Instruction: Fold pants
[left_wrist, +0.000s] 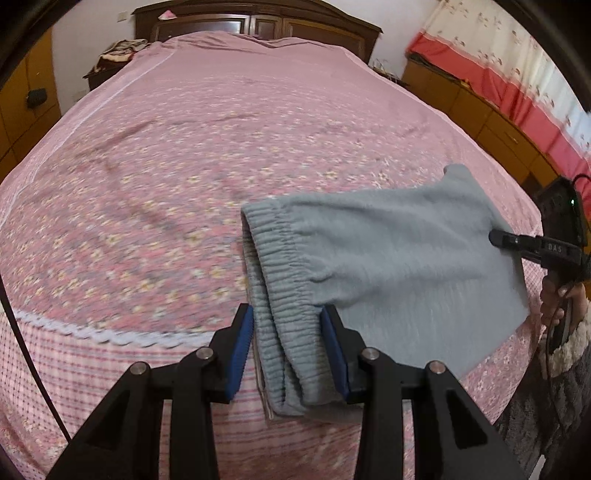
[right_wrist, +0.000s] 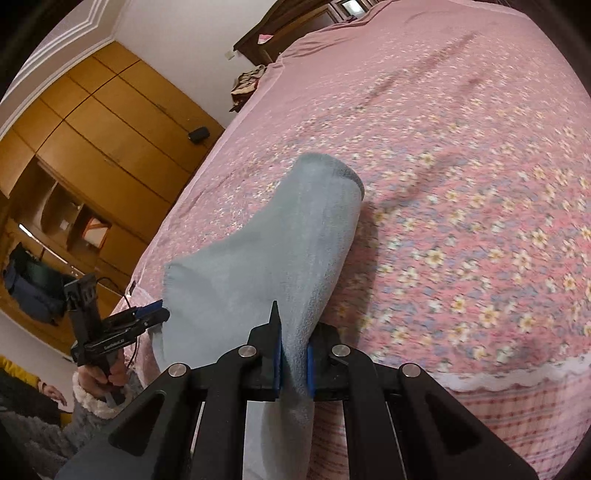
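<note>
Grey pants (left_wrist: 388, 251) held between my two grippers above the pink bedspread (left_wrist: 184, 166).
My left gripper (left_wrist: 288, 350) clamps the elastic waistband; my right gripper (right_wrist: 294, 365) pinches the fabric, jaws narrow.

The pants (left_wrist: 388, 258) I held were a soft grey-blue, plain, with a ribbed waistband (left_wrist: 273, 280) of the same shade. My left gripper (left_wrist: 291, 343) was black with blue pads (left_wrist: 242, 350); my right gripper (right_wrist: 293, 363) matched it. The bedspread (left_wrist: 184, 166) was pink, strewn with small cream and yellow flowers, and towards six o'clock it turned to pink stripes below a white scalloped trim (left_wrist: 92, 328). At two o'clock hung a red and white curtain (left_wrist: 517, 66). The wardrobe (right_wrist: 103, 122) at ten o'clock was honey-brown.
</note>
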